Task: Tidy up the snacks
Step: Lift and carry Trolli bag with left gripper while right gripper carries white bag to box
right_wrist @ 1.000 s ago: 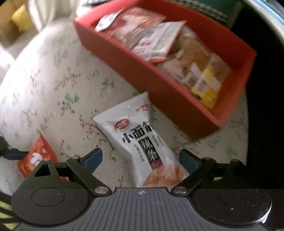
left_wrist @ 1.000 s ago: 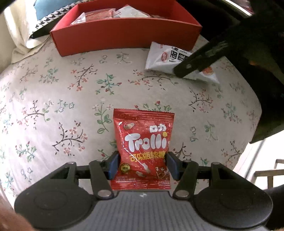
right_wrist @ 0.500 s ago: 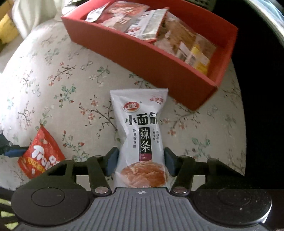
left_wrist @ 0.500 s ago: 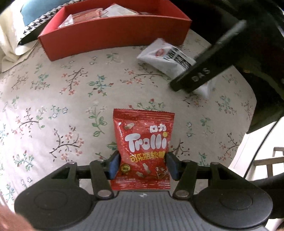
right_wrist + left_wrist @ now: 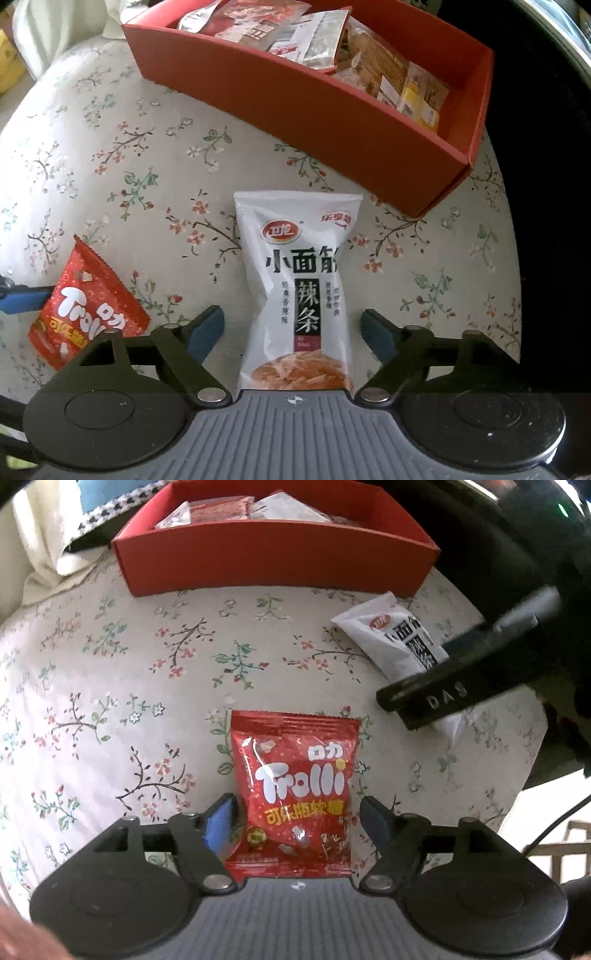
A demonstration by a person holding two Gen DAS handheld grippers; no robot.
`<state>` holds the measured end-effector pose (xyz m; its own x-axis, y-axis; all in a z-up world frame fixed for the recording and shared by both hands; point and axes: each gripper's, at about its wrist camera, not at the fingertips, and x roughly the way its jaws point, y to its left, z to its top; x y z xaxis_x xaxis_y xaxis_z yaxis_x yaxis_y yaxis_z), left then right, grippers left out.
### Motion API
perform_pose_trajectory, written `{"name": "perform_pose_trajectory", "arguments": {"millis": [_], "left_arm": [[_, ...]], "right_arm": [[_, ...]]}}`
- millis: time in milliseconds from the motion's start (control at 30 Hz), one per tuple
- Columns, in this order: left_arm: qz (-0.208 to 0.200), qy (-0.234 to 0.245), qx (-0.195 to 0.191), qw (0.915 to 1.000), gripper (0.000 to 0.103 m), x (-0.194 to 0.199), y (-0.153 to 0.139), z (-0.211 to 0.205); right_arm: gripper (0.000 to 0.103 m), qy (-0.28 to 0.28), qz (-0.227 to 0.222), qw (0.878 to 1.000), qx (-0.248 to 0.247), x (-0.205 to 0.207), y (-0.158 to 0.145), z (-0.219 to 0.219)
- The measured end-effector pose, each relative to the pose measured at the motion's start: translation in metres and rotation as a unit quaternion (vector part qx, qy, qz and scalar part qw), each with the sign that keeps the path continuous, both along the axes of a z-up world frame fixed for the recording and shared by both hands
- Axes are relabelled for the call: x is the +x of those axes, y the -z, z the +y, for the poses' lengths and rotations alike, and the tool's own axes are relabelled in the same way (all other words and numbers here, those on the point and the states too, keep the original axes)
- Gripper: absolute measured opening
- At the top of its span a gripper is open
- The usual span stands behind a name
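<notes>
Both packets lie flat on the flower-printed bench cloth [image 5: 110,686], not yet boxed. The left tool [image 5: 295,818] has just been opening; its jaws stand apart around the red foil Trolli gummy packet [image 5: 293,794] at lower centre. The right tool [image 5: 293,334], likewise just opening, straddles the white plastic spicy-strip packet [image 5: 301,291] without touching. Each packet's long axis points up-frame toward the red cardboard box [image 5: 332,110]. Next: re-close, lift, carry over.
</notes>
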<state>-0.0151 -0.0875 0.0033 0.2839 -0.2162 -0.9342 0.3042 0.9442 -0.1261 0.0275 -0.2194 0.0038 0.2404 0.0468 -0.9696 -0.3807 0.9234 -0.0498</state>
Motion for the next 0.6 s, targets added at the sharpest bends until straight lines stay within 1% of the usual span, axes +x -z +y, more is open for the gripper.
{"name": "perform_pose_trajectory", "arguments": {"millis": [33, 67, 100, 133, 233, 267, 333, 467, 533, 600], "left_arm": [[-0.008, 0.004, 0.008, 0.9999, 0.066, -0.003, 0.001, -0.003], [-0.016, 0.009, 0.019, 0.9996, 0.061, -0.006, 0.001, -0.006], [-0.026, 0.017, 0.037, 0.9988, 0.052, -0.01, 0.001, -0.009], [-0.034, 0.022, 0.052, 0.9979, 0.051, -0.012, -0.001, -0.012], [-0.017, 0.001, 0.024, 0.9996, 0.046, -0.006, -0.006, 0.0], [-0.021, -0.006, 0.023, 0.9995, 0.044, -0.004, -0.009, 0.004], [-0.031, -0.018, 0.021, 0.9991, 0.043, 0.0, -0.014, 0.012], [-0.043, -0.048, -0.007, 0.9979, 0.042, 0.007, -0.033, 0.026], [-0.058, -0.057, -0.017, 0.9965, 0.042, 0.011, -0.044, 0.032], [-0.078, -0.059, -0.017, 0.9951, 0.042, 0.014, -0.056, 0.035]], "right_arm": [[0.07, -0.005, -0.002, 1.0, -0.003, -0.003, -0.003, 0.003], [0.064, -0.006, -0.002, 1.0, 0.001, -0.004, -0.005, 0.005], [0.058, -0.003, 0.0, 1.0, 0.008, -0.004, -0.007, 0.006], [0.057, -0.006, -0.001, 1.0, 0.006, -0.006, -0.009, 0.008], [0.056, -0.008, -0.008, 1.0, 0.009, -0.012, -0.016, 0.011], [0.056, -0.006, -0.012, 1.0, 0.014, -0.012, -0.02, 0.011], [0.056, 0.001, -0.026, 0.999, 0.028, -0.012, -0.033, 0.008], [0.056, 0.015, -0.064, 0.996, 0.065, -0.009, -0.063, 0.004], [0.056, 0.024, -0.083, 0.993, 0.081, -0.007, -0.077, 0.001], [0.056, 0.034, -0.096, 0.99, 0.094, -0.004, -0.085, -0.002]]}}
